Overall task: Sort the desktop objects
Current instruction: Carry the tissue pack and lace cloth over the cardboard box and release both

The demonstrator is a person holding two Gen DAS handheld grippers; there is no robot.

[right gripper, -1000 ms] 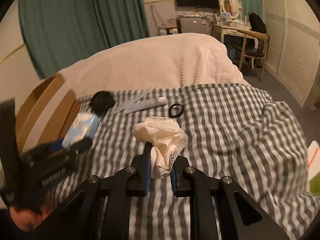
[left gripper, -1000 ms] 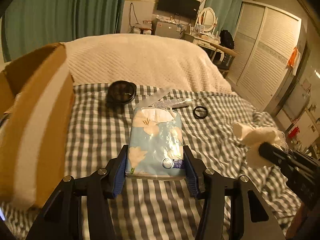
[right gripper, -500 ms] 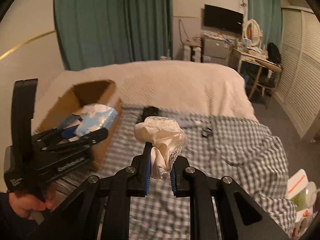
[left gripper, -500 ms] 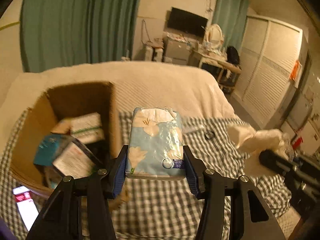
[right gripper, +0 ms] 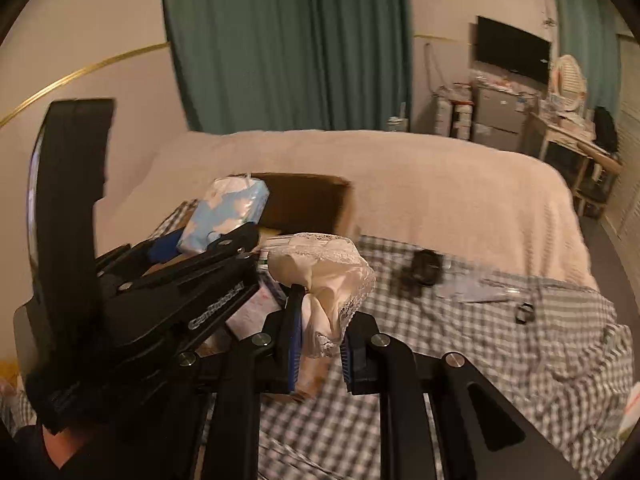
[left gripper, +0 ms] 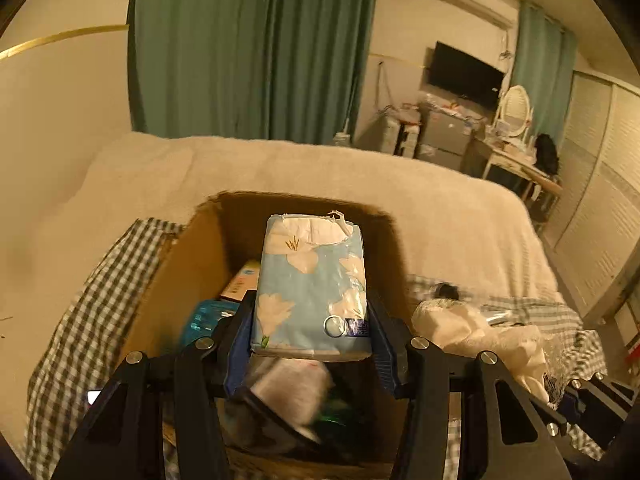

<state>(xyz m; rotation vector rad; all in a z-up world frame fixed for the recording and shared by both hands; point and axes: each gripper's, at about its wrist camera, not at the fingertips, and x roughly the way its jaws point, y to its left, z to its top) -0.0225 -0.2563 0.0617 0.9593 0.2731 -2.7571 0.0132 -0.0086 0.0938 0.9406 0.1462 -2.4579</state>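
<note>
Cardboard box (left gripper: 192, 264), brown and open-topped, sits on the grey-and-white checked bedsheet (left gripper: 80, 320) with a jumble of packets inside; a pale orange carton (left gripper: 242, 280) leans against its far left inner wall and a teal wrapper (left gripper: 202, 318) lies just in front of that. Directly above the box opening hangs the light blue plastic tissue pack with white flower print (left gripper: 310, 292), its torn end pointing away from the camera; the left gripper (left gripper: 310, 354) has its blue-padded fingers (left gripper: 240, 344) pressed against both long sides of the pack, spread only as wide as the pack itself. From the right wrist view the same pack (right gripper: 228, 212) shows tilted over the near left corner of the box (right gripper: 308, 200). The right gripper (right gripper: 320, 344) is pinched nearly closed on a crumpled cream cloth with lace edging (right gripper: 324, 276); the cloth bunches upward above the fingertips, just beside the box's right side and off the sheet. Farther right on the sheet (right gripper: 500, 352) lie a round black object (right gripper: 426, 272), blurred, and a small black ring (right gripper: 525, 312), well apart from the box; a cream quilted blanket (right gripper: 420, 184) covers the far half of the bed.
</note>
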